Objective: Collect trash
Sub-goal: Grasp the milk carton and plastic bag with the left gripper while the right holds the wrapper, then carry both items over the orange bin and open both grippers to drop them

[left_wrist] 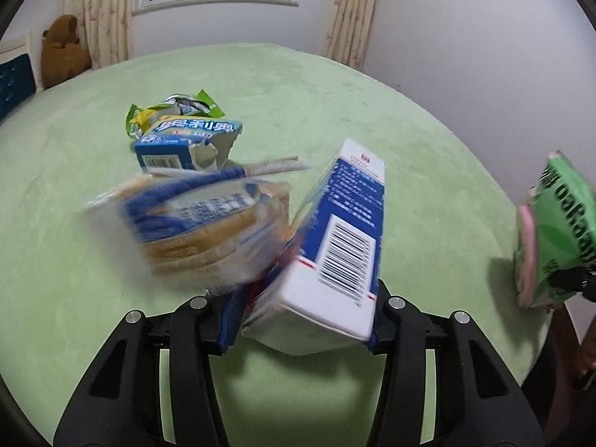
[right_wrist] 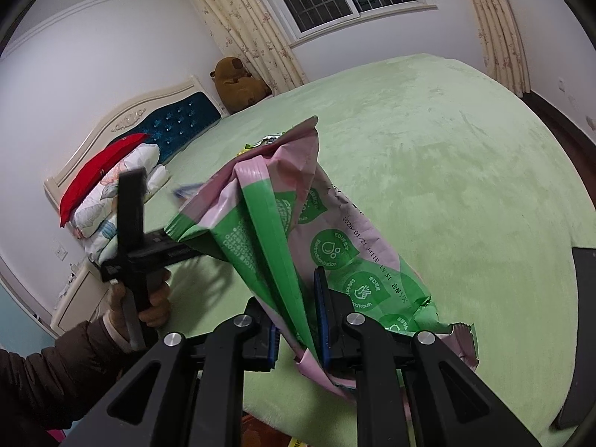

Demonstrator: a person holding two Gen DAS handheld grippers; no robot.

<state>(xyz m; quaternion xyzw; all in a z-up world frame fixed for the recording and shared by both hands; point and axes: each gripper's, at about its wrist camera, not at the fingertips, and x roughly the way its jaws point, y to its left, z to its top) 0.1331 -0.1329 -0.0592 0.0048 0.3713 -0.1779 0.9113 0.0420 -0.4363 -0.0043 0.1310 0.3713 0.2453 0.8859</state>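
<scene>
The bread bag (left_wrist: 193, 223) is smeared by motion blur in the left wrist view, so its print cannot be read. The green wipes pack (left_wrist: 555, 231) is cut off there by the right edge. In the right wrist view the trash pile on the bed (right_wrist: 447, 149) is almost wholly hidden behind that pack, and the person's sleeve (right_wrist: 44, 383) is cropped at the left edge.

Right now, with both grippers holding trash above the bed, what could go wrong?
The left gripper pinches only the bottom end of the blue-and-white box, which leans sideways, so it may twist out. The blurred bread bag beside it seems barely caught and could drop. The right gripper clamps a thin fold of the green-and-pink wrapper, which might slip.
</scene>
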